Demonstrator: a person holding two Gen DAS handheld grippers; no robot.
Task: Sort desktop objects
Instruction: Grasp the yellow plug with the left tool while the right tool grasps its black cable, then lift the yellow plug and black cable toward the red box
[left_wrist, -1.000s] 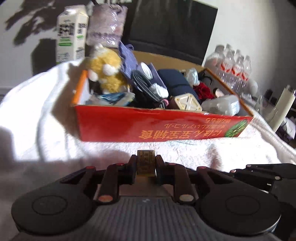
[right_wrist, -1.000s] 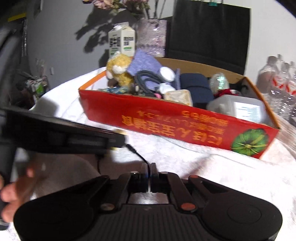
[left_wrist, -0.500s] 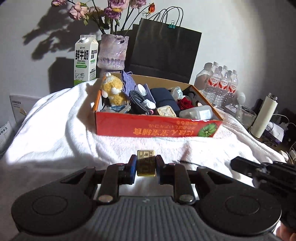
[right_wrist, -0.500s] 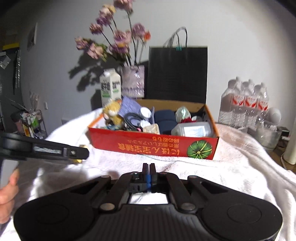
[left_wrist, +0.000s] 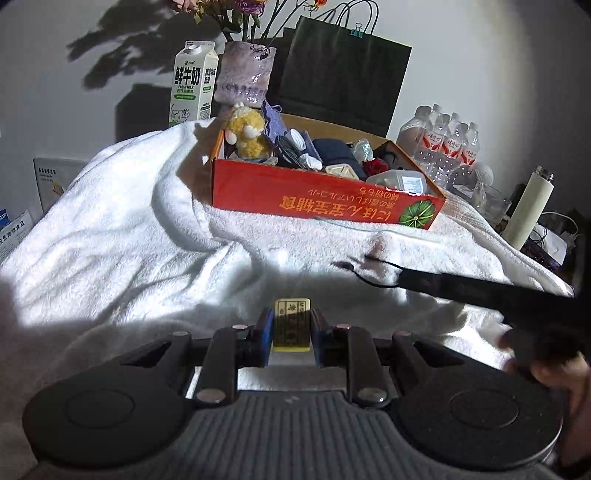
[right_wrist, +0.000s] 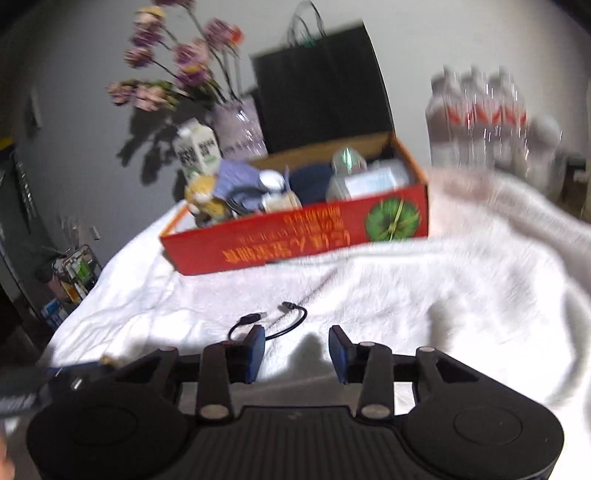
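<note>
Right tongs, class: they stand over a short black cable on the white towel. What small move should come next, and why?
Probably lower the right tongs onto the black cable and close. They are opening with nothing between them, the cable lies loose on the towel just ahead, and the left tongs already hold a small gold block.

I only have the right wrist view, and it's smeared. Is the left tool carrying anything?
Observer: Yes. The left tool is shut on a small gold block with printed characters, above the white towel.
Operator: Where does my right tool sit against the black cable?
Observer: In the left wrist view it reaches in from the right, its tip beside the cable's end. I cannot tell whether they touch. Its jaws are opening, with nothing between the pads.
</note>
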